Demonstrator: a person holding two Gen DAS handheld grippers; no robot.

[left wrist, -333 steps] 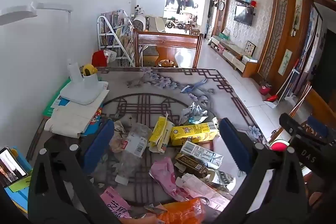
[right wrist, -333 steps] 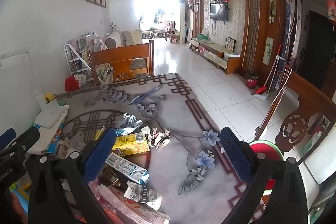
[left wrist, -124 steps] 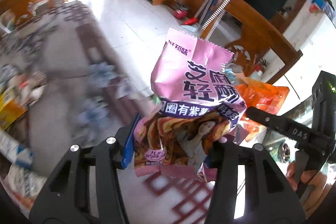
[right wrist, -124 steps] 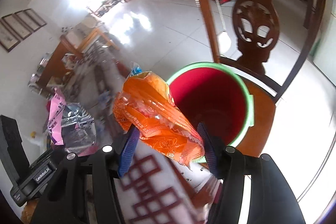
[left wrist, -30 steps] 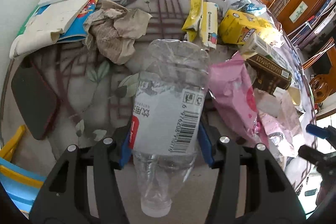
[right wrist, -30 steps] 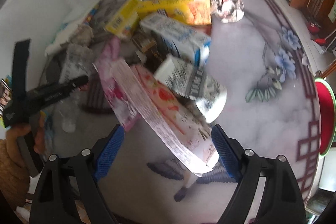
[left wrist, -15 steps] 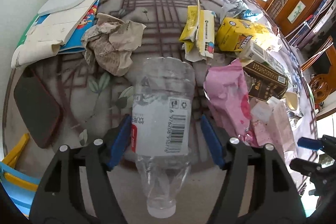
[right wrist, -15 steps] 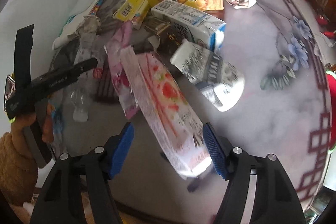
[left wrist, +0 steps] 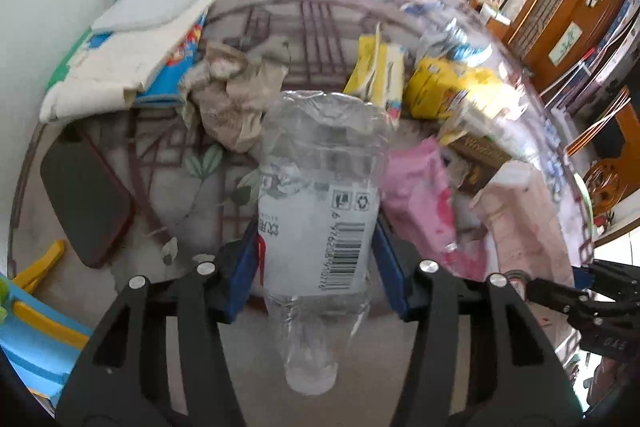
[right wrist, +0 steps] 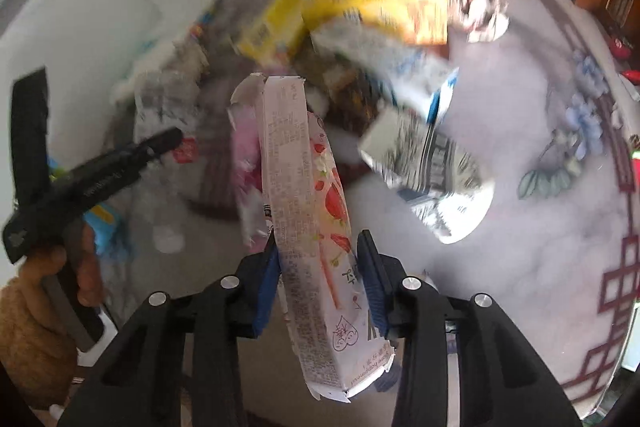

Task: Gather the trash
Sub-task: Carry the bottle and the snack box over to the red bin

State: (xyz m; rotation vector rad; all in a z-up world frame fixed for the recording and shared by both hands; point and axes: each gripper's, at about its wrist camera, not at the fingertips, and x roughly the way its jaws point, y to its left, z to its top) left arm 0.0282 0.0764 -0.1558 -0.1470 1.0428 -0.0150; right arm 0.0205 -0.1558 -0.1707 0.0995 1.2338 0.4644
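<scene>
My left gripper is shut on a clear plastic bottle with a white barcode label, neck toward the camera, held over the table. My right gripper is shut on a flattened pink-and-white strawberry carton, lifted above the table. The left gripper also shows in the right wrist view, held in a hand, and the right gripper shows at the edge of the left wrist view.
The glass-topped table holds a crumpled brown paper, yellow cartons, a pink wrapper, a brown box, a black-and-white carton and a dark phone. Books and a white lamp base lie far left.
My right gripper has shut on the strawberry carton and lifted it upright. My left gripper has closed in on the bottle and raised it slightly.
</scene>
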